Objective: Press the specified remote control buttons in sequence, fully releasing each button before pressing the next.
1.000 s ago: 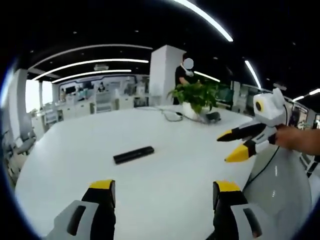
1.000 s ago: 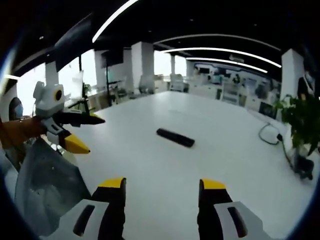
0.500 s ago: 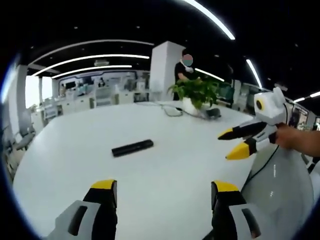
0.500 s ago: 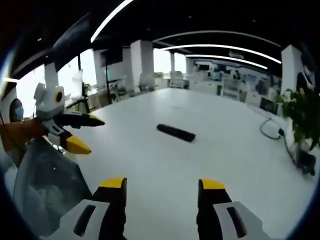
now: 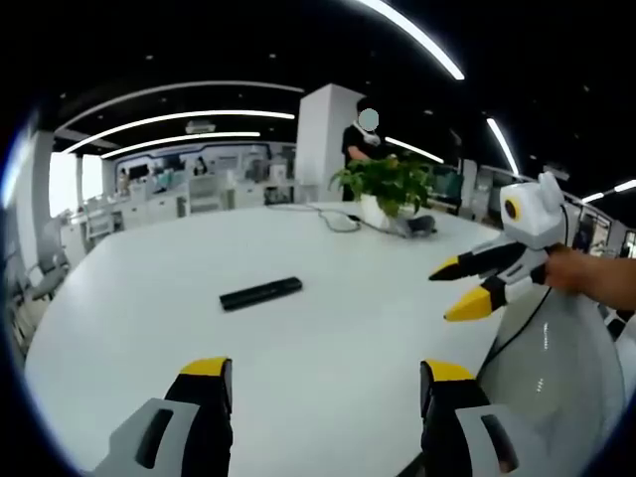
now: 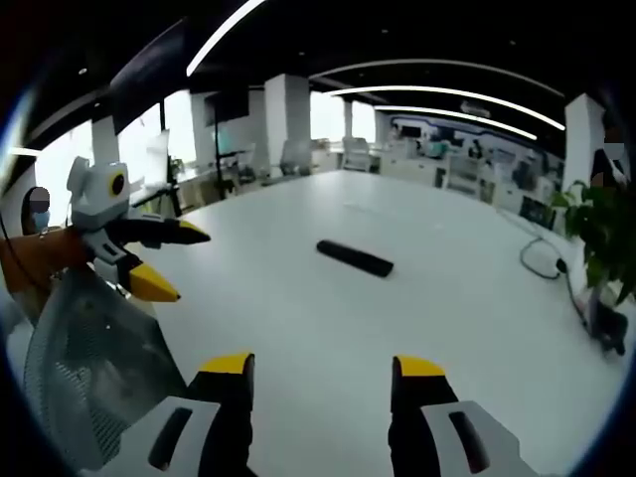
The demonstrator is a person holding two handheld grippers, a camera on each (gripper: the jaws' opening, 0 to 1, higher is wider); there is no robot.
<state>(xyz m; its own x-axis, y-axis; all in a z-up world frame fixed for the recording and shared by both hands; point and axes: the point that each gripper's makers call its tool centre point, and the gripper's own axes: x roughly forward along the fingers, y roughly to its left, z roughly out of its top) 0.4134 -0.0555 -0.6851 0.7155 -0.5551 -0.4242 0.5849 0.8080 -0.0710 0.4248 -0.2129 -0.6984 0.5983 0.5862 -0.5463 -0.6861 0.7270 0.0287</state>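
Your left tool (image 5: 323, 383) is released, its two yellow-tipped jaws standing apart and empty above the near part of the white table (image 5: 149, 298). Your right tool (image 6: 320, 378) is likewise spread wide, with nothing between its jaws, also held above the table's near side.

The black remote control (image 5: 260, 293) lies flat on the table, out in the open middle, well ahead of both tools and touching neither. In the left gripper view it sits slightly left of the gap between the jaws, its long side running roughly across the picture. In the right gripper view the remote control (image 6: 355, 258) lies ahead and a little right of centre, angled.

In the left gripper view your right tool (image 5: 467, 288) comes in from the right, jaws parted, with your hand (image 5: 581, 273) behind it, above a chair back (image 5: 556, 358). In the right gripper view your left tool (image 6: 174, 260) enters from the left, above a mesh chair back (image 6: 89, 368).

At the far side of the table stands a potted plant (image 5: 390, 189), with a cable (image 5: 343, 224) lying beside it. A person (image 5: 360, 144) stands behind the plant.
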